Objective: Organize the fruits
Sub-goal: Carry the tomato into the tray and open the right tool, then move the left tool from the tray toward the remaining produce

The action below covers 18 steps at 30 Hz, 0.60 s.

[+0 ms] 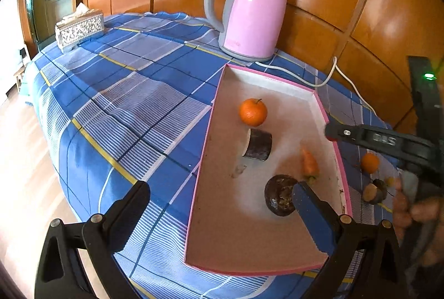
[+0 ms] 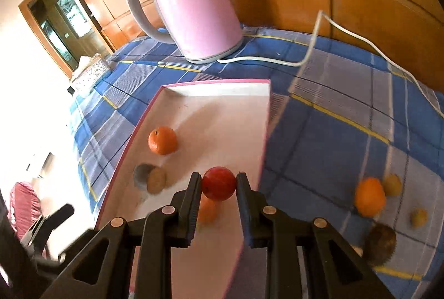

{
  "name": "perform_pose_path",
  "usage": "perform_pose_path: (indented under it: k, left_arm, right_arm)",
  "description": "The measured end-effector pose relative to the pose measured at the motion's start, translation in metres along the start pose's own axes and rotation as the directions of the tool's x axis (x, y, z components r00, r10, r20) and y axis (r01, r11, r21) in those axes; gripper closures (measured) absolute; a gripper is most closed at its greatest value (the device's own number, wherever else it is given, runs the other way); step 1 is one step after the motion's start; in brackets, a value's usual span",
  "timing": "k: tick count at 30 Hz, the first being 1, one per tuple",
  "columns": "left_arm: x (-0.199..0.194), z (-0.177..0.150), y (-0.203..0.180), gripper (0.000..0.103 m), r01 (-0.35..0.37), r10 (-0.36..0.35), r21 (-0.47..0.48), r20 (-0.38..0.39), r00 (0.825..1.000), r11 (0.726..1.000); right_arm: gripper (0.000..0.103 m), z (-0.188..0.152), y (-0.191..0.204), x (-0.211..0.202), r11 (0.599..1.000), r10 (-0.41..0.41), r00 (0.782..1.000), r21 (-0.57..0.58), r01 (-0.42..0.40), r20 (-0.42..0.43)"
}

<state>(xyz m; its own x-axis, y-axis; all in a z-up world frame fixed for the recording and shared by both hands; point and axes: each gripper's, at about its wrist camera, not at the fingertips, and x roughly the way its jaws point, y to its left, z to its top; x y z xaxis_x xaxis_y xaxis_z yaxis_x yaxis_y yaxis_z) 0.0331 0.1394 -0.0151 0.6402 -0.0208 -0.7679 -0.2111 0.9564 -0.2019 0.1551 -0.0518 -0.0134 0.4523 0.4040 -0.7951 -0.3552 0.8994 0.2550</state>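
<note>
A pink-rimmed shallow tray [image 1: 206, 132] [image 2: 249, 85] lies on the blue plaid tablecloth. In it are an orange [image 1: 253, 111] [image 2: 162, 140], a dark cut cylinder piece [image 1: 258, 145] [image 2: 149, 178], a small carrot [image 1: 309, 164] and a dark round fruit [image 1: 279, 199]. My left gripper [image 1: 219, 199] is open and empty over the tray's near left edge. My right gripper [image 2: 218, 183] is shut on a red apple [image 2: 218, 187] above the tray's right side; its finger shows in the left wrist view [image 1: 369, 136]. Loose fruits lie right of the tray, among them an orange [image 2: 370, 197] [image 1: 370, 163] and a dark fruit [image 2: 380, 245].
A pink electric kettle [image 1: 249, 10] [image 2: 191, 7] stands behind the tray, its white cord [image 1: 327, 79] [image 2: 313, 49] trailing right. A silver tissue box [image 1: 79, 29] sits at the far left corner. Wooden panelling backs the table. The table edge drops off at the left.
</note>
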Motion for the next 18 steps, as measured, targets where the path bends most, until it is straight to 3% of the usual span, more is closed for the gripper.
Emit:
perform_pose_path:
  k: [6,18]
  left_arm:
    - [-0.004,0.001,0.0,0.0,0.027,-0.027,0.006,0.033,0.999,1.0]
    - [-0.003,-0.002,-0.016,0.0,0.08,-0.08,0.025,-0.003,0.997,0.996]
  right_arm:
    - [0.07,0.01,0.002,0.02,0.999,-0.047,0.999,-0.004,0.047,-0.018]
    - [0.07,-0.031,-0.019,-0.025,0.995,-0.093,0.995,0.052,0.09,0.042]
